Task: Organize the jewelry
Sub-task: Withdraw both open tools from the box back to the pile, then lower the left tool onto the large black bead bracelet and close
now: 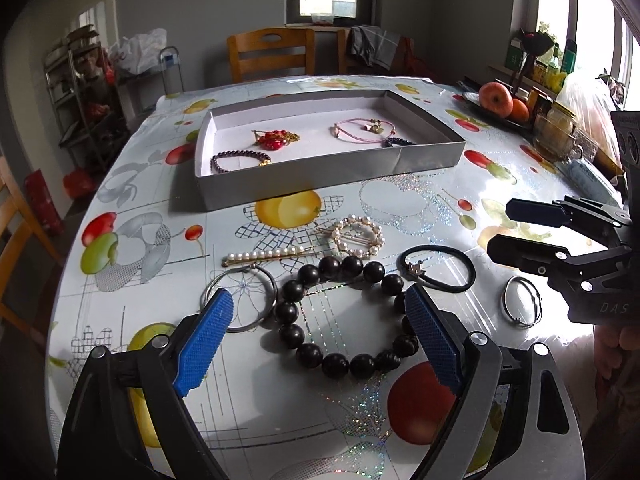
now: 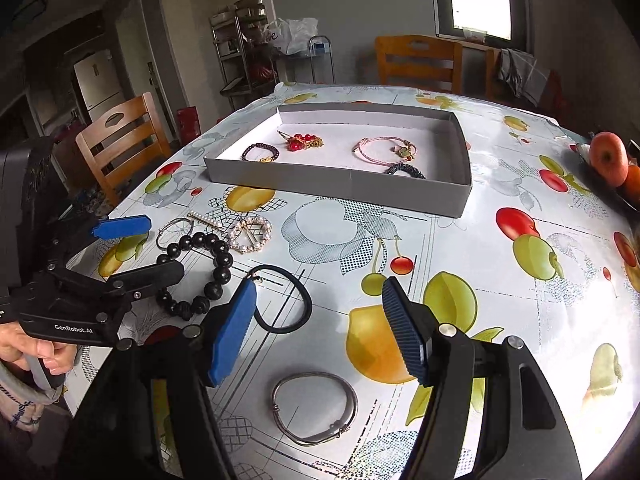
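Note:
A grey tray [image 1: 320, 184] [image 2: 340, 188] holds a dark bead bracelet [image 1: 240, 160], a red bead piece [image 1: 274, 139], a pink cord bracelet [image 1: 362, 130] and a dark braided bracelet [image 1: 398, 142]. On the table in front lie a big black bead bracelet [image 1: 344, 316] [image 2: 200, 272], a pearl ring clip [image 1: 358, 236], a pearl hairpin [image 1: 266, 257], a black hair tie [image 1: 438, 268] [image 2: 282, 300] and two silver bangles [image 1: 244, 300] [image 2: 316, 408]. My left gripper [image 1: 320, 336] is open just above the black bead bracelet. My right gripper [image 2: 318, 328] [image 1: 516, 226] is open above the table, empty.
A fruit-print cloth [image 2: 480, 280] covers the table. A plate with an apple [image 1: 496, 98] and oranges, jars [image 1: 560, 128] and a plastic bag stand at the right edge. Wooden chairs [image 1: 272, 54] [image 2: 120, 140] stand around the table.

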The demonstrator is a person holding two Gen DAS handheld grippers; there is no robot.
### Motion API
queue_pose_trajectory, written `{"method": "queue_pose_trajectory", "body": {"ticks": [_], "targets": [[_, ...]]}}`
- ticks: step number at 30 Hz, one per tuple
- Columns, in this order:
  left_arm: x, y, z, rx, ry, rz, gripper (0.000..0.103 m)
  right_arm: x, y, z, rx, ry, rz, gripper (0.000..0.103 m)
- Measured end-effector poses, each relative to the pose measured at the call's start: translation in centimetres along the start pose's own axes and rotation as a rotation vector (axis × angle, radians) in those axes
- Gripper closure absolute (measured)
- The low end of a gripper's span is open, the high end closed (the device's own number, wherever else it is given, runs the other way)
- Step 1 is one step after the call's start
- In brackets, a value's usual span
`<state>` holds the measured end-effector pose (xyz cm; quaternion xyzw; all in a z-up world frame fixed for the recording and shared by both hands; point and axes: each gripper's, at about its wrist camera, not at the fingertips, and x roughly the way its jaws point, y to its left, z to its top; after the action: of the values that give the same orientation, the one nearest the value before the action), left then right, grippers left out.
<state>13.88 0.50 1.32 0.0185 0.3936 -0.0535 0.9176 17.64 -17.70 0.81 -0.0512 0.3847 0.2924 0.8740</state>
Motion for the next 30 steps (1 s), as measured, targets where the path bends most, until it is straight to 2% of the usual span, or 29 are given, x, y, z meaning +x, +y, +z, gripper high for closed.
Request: {"method": "queue_pose_trajectory", "body": {"ticks": [14,30], "targets": [[0.2,-0.3,-0.2,0.018,0.002,0.006,0.015,-0.1,0.5,-1.9,-0.006,0.057,0.010,0.038],[0.2,-1.9,-0.9,0.053,0.025,-0.039,0.015,-0.9,0.4,-4.2,-0.032,0.136,-0.007,0.038]]}}
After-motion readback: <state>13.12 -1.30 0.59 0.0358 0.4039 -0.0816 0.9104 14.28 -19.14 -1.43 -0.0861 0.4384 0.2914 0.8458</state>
